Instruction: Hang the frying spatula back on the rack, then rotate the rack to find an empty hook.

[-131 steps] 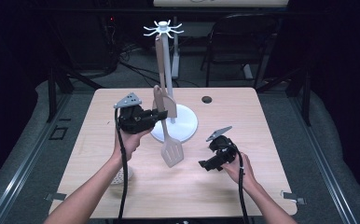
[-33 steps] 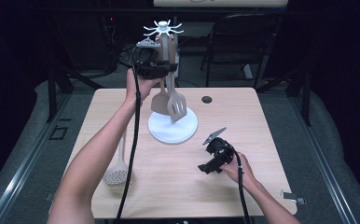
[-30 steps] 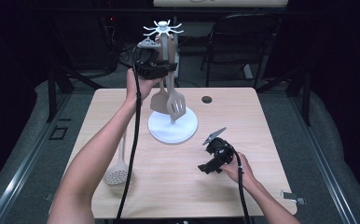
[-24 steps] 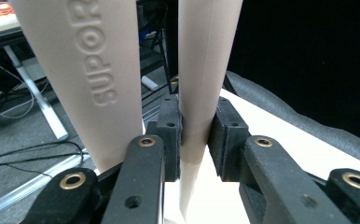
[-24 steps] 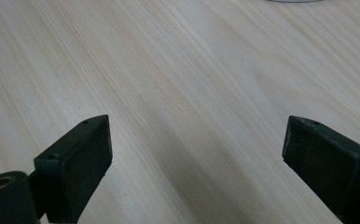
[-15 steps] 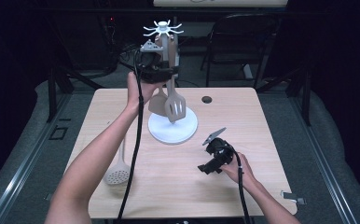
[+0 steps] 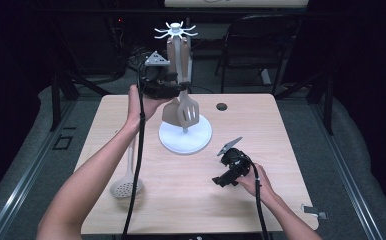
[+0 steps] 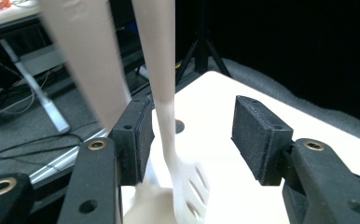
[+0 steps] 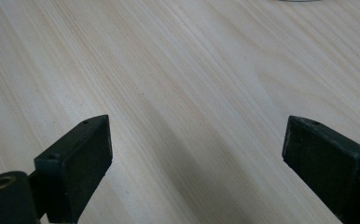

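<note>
High view: my left gripper (image 7: 173, 87), which clasped the slotted spatula (image 7: 187, 111) a second ago, has let go; the spatula now hangs from the white rack (image 7: 177, 34) over its round base, so the hanging looks done. The skimmer (image 7: 126, 186) lies on the table (image 7: 281, 125), likely next. Left gripper view: fingers (image 8: 134, 140) spread, the handle (image 8: 166, 93) just beside one pad. Right gripper view: my right gripper (image 9: 194, 163) stands wide open over bare wood.
</note>
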A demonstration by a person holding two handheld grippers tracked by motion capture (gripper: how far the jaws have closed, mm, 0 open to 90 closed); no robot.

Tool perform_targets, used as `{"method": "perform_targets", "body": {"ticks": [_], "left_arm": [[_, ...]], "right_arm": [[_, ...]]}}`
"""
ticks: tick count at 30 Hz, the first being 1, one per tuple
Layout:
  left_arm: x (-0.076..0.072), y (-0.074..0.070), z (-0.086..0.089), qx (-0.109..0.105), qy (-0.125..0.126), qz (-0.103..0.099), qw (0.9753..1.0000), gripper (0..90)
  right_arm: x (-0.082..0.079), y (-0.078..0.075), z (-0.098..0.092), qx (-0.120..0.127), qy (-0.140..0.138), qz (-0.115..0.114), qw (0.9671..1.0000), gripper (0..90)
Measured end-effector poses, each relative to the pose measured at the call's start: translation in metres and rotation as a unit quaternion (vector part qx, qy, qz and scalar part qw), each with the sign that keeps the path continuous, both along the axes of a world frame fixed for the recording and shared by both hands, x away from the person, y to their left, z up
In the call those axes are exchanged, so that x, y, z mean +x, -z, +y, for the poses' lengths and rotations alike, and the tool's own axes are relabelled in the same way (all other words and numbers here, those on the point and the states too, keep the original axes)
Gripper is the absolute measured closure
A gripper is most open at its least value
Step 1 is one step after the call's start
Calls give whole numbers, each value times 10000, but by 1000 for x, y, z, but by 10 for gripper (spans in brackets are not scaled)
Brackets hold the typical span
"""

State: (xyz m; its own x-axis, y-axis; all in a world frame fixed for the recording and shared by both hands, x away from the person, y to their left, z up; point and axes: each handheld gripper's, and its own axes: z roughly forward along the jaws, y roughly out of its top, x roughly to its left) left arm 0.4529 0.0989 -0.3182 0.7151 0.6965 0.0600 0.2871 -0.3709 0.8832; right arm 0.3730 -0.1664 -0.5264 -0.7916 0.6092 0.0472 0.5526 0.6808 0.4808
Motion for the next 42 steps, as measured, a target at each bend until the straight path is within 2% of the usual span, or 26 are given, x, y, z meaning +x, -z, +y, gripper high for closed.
{"method": "perform_targets", "body": {"ticks": [4, 8, 10, 13, 20, 28, 29, 32, 33, 38, 39, 40, 42], "left_arm": [[-4, -4, 12, 40, -127, -73, 9999, 592], [-4, -12, 27, -48, -298, -211, 9993, 763], [-4, -17, 33, -111, -357, -267, 9989, 825], [-3, -25, 40, -169, -434, -370, 9982, 871], [0, -38, 46, -169, -544, -513, 9971, 875], [6, -47, 51, -276, -630, -537, 9962, 900], [6, -48, 51, -275, -630, -561, 9961, 900], [7, -51, 50, -305, -629, -580, 9959, 900], [7, -53, 50, -318, -623, -595, 9958, 900], [8, -63, 45, -383, -564, -700, 9952, 900], [8, -66, 44, -395, -566, -721, 9950, 900], [8, -67, 43, -394, -572, -743, 9948, 900], [8, -70, 41, -394, -593, -802, 9942, 900]], "right_arm": [[0, 0, 0, -3, -7, -23, 10000, 81], [0, 1, 0, 50, 52, -15, 10000, 81], [0, 1, 1, 0, 26, 11, 10000, 82], [0, 1, 2, -38, 2, 19, 10000, 82], [0, 2, 1, -31, 29, 32, 10000, 84], [-1, 4, 3, 61, 85, 1, 9999, 86], [0, 3, 2, -16, 33, 10, 10000, 86], [0, 3, 2, -45, 21, 19, 10000, 86], [0, 3, 2, 17, 39, 34, 10000, 86], [0, 3, 2, -44, 25, 13, 10000, 88], [-1, 4, 2, 57, 106, 16, 9999, 88], [0, 3, 2, -56, 25, 33, 10000, 88], [0, 3, 3, -4, 54, 2, 10000, 89]]}}
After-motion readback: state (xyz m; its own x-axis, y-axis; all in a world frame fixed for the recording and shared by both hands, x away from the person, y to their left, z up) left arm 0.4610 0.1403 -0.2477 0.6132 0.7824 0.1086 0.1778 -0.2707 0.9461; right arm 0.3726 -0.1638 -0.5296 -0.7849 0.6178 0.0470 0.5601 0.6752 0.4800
